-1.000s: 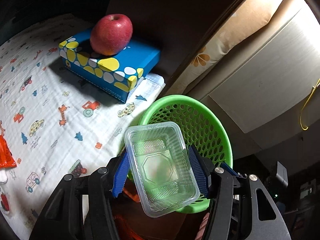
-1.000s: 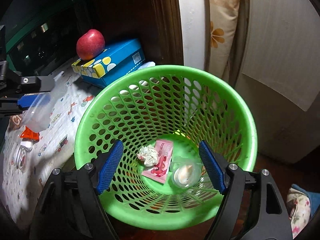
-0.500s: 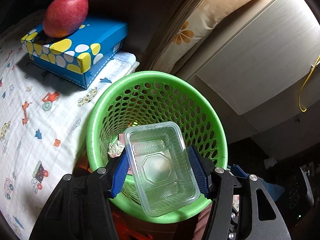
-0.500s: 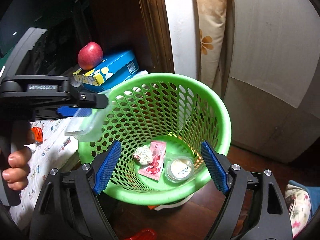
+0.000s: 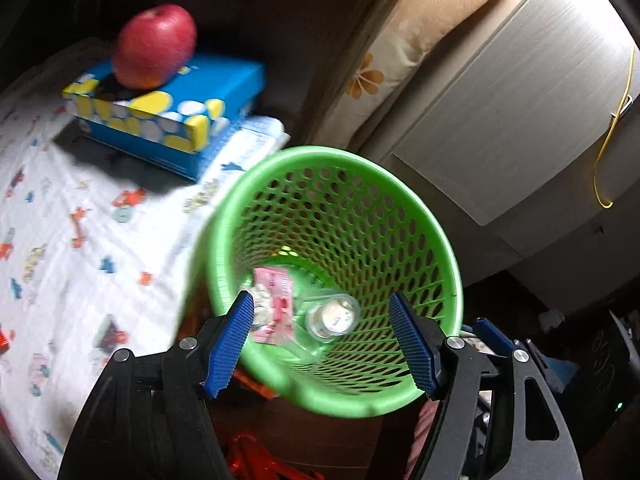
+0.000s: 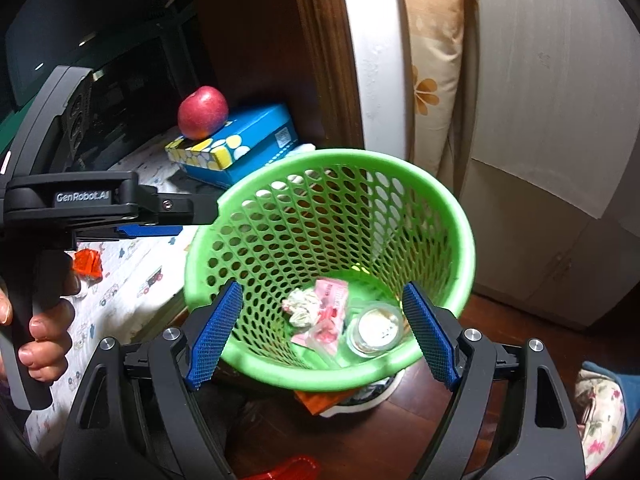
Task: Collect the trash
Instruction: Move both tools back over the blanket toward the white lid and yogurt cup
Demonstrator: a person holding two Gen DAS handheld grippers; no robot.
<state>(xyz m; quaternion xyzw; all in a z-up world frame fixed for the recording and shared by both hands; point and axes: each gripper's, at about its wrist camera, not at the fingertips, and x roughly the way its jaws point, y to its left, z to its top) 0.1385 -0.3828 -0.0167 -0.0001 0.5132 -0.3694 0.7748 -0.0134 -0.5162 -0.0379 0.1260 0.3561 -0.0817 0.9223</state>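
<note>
Blue ribbed pads frame the near edge of both views. The left gripper [image 5: 322,344] stands wide with nothing between its fingers, and the right gripper [image 6: 320,334] is just as wide and empty; each hangs over the mouth of the round green perforated plastic basket [image 6: 460,216].

At the bottom of that basket, seen from the right wrist, lie a crumpled white paper ball [image 6: 301,307] at about 9 o'clock of the floor, a pink printed wrapper [image 6: 330,312] touching it in the middle, and a clear round lidded plastic cup [image 6: 374,330] at about 4 o'clock. A faint clear edge shows beside the wrapper, but whether that is another clear container cannot be told.

So, judging from this, several pieces are already collected and neither claw carries anything to drop.

Further out, at 9 o'clock of the basket, the white cloth printed with small cars [image 5: 80,240] covers a surface, and a small orange-red packet [image 6: 86,263] rests on it just below the left gripper's body. That looks like the next piece to fetch, though only part of it shows.

Beyond, at 11 o'clock, a red apple [image 5: 154,51] sits on a blue tissue box with yellow and white spots [image 5: 172,112]; neither reads as trash
</note>
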